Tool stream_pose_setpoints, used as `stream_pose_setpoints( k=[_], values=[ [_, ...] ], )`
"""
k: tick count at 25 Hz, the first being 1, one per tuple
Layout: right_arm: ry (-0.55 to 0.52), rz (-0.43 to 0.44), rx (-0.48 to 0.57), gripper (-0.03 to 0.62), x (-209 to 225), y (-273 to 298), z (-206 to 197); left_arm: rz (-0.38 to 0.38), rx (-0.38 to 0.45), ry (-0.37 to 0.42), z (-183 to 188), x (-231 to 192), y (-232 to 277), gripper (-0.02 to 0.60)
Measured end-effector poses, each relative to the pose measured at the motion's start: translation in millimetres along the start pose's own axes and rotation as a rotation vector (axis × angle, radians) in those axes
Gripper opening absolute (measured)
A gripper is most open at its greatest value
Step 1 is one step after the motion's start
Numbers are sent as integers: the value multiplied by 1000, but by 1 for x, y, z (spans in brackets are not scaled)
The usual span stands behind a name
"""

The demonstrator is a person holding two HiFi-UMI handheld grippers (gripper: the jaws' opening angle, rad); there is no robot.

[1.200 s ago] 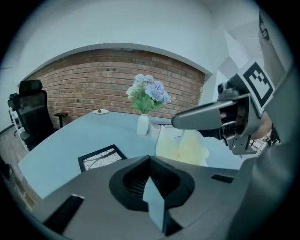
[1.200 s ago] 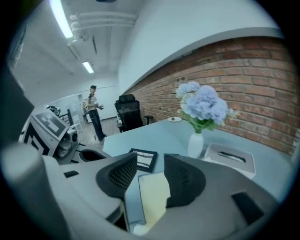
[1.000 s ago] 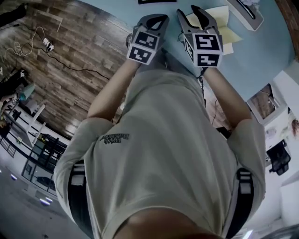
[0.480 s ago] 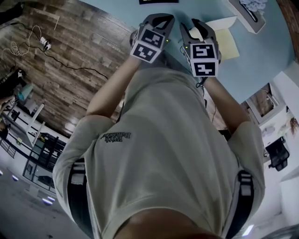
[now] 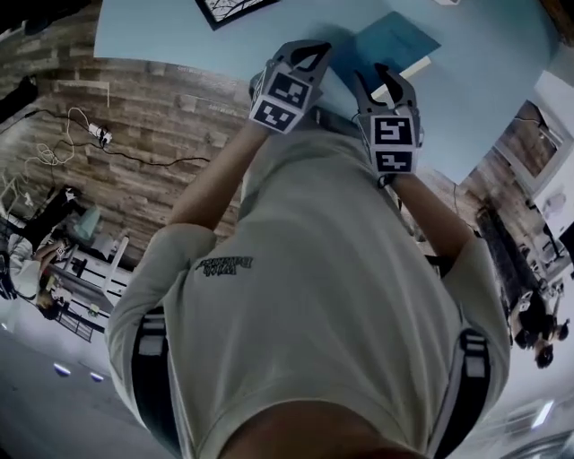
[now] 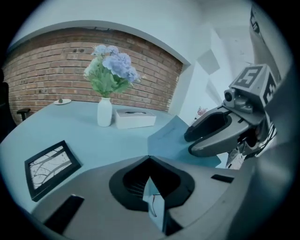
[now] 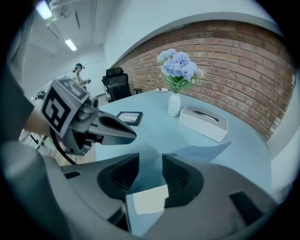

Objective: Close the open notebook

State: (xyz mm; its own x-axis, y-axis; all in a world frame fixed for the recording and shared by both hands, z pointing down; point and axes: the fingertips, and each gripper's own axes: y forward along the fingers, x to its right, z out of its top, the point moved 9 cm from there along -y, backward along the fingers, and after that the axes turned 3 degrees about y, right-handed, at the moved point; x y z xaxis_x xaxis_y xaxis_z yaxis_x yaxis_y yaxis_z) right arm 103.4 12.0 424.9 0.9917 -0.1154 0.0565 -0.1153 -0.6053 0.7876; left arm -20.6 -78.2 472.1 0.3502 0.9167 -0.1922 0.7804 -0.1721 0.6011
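The notebook (image 5: pixel 392 42) lies on the pale blue table (image 5: pixel 170 36) with its blue cover turned up and a cream page edge showing at its near side. My right gripper (image 5: pixel 372 73) hangs over the notebook's near corner. Its jaws have just been closing a little and still stand apart. In the right gripper view (image 7: pixel 151 157) the blue cover and a cream page corner (image 7: pixel 149 199) show in the gap, and no pad presses on them. My left gripper (image 5: pixel 317 47) is beside the notebook's left edge, its tips together and holding nothing (image 6: pixel 149 158).
A black picture frame (image 5: pixel 235 9) lies at the far left of the table. A white vase of blue flowers (image 6: pixel 105 110) and a white tissue box (image 6: pixel 136 118) stand at the back. Beyond the table's near edge is wooden floor (image 5: pixel 134 116). Office chairs (image 7: pixel 117 84) stand behind.
The cream pages that lay open are now covered by the blue cover. Both grippers have moved along the table edge with the person. The picture frame has come further into the head view.
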Motion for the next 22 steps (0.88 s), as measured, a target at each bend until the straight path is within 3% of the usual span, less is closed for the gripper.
stream_pose_setpoints(
  k=[4, 8, 14, 16, 18, 22],
  values=[
    [-17, -69, -23, 100, 13, 16, -41, -51, -66, 34, -14, 15, 19, 14],
    [16, -46, -89, 100, 21, 37, -69, -78, -134, 57, -23, 19, 34, 14],
    [61, -26, -99, 81, 28, 52, -79, -78, -211, 96, -27, 18, 47, 14],
    [72, -23, -89, 75, 30, 50, -75, -67, -203, 99, -23, 16, 46, 14],
    [79, -29, -40, 6, 32, 45, -66, -59, -178, 83, -17, 14, 41, 14],
    [65, -22, 58, 6, 37, 31, -33, -42, -119, 39, 8, 10, 22, 14]
  ],
)
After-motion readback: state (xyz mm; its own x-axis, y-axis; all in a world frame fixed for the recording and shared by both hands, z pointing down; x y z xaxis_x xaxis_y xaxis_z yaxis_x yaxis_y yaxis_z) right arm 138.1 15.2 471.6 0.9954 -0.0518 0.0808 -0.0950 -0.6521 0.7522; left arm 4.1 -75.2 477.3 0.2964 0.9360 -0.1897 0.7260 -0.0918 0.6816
